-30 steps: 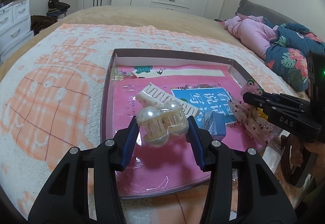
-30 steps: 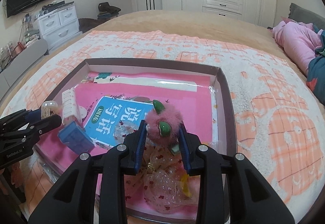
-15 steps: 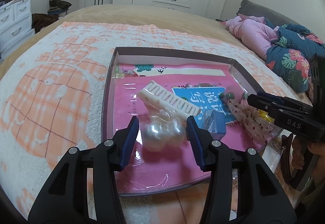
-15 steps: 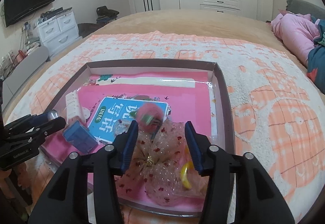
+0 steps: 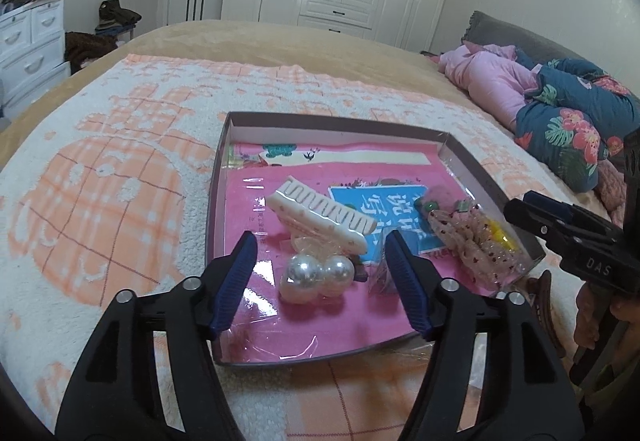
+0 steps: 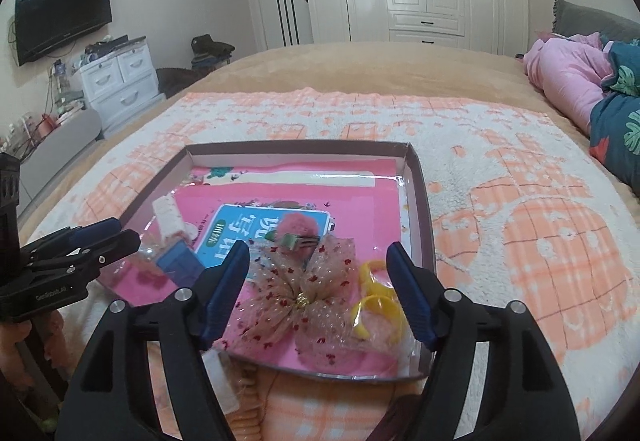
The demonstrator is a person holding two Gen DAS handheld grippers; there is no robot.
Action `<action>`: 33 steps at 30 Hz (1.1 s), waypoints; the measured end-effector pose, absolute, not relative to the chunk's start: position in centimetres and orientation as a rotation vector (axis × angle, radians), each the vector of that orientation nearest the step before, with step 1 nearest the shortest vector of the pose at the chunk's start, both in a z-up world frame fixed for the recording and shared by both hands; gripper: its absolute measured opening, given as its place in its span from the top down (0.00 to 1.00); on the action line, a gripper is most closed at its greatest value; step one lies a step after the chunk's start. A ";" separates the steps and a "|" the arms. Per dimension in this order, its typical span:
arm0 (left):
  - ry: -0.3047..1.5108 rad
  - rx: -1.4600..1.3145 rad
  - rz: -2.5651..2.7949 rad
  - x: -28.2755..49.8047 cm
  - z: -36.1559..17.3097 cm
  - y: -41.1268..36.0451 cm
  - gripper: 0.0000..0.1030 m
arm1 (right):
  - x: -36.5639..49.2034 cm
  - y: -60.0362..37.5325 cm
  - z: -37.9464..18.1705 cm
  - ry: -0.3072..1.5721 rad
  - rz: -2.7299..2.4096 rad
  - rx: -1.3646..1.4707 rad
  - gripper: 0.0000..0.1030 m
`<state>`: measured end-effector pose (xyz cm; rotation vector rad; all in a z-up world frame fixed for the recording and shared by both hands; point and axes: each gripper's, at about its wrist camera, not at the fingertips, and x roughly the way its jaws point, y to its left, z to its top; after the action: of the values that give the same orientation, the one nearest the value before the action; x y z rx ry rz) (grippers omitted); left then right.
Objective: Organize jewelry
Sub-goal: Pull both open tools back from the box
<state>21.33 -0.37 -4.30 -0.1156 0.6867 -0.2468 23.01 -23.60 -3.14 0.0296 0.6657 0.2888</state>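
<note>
A shallow tray [image 5: 216, 201] lined with a pink book lies on the bed. My left gripper [image 5: 320, 237] hovers over its near left part. Its jaws are opening and nothing is pressed between them. Just beyond its tips, a pearl hair clip [image 5: 316, 275] lies loose on the pink liner, beside a white comb clip [image 5: 320, 217]. My right gripper [image 6: 317, 247] is over the near right corner, also opening and empty. A pink fuzzy clip [image 6: 298, 227] rests on the blue book cover ahead of it. A sheer spotted bow [image 6: 304, 293] and yellow clips [image 6: 376, 305] lie below.
A small blue box [image 6: 178, 259] sits in the tray near the left gripper [image 6: 116, 233]. A brown claw clip [image 5: 540, 301] lies outside the tray's near right corner. Pink clothing [image 5: 492, 81] and a floral quilt [image 5: 576, 129] are piled at the right. White drawers [image 6: 120, 81] stand past the bed.
Both grippers opened. The pearl clip dropped from the left jaws onto the tray liner. The pink fuzzy clip left the right jaws and now rests on the book. The right gripper drew back slightly.
</note>
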 end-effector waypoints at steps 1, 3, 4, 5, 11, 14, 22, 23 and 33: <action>0.681 -0.122 -0.249 21.1 -4.1 -0.3 0.40 | 22.8 -23.6 -3.0 0.661 0.289 0.030 0.32; 0.673 -0.130 -0.252 20.8 -3.8 -0.2 0.36 | 22.3 -23.6 -2.6 0.649 0.287 0.030 0.31; 0.668 -0.134 -0.252 20.7 -3.7 -0.2 0.35 | 22.2 -23.7 -2.5 0.645 0.287 0.031 0.31; 0.663 -0.136 -0.253 20.5 -3.5 -0.1 0.32 | 22.0 -23.7 -2.3 0.641 0.287 0.034 0.31; 0.638 -0.140 -0.262 19.3 -2.8 -0.1 0.18 | 20.7 -24.0 -1.7 0.622 0.284 0.042 0.30; 0.626 -0.140 -0.263 18.7 -2.5 0.0 0.13 | 20.2 -24.3 -1.6 0.618 0.281 0.049 0.30; 0.615 -0.150 -0.266 17.6 -2.1 0.2 0.11 | 18.7 -25.0 -1.3 0.606 0.267 0.055 0.29; 0.615 -0.151 -0.267 17.5 -2.0 0.2 0.11 | 18.5 -25.0 -1.2 0.605 0.265 0.056 0.29; 0.596 -0.141 -0.296 16.0 -1.4 -0.5 0.11 | 16.0 -26.1 -1.2 0.597 0.245 0.059 0.29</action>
<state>15.99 -0.54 -1.41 -0.1406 0.5961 -0.2965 15.98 -26.09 -1.16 0.0595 0.5965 0.2448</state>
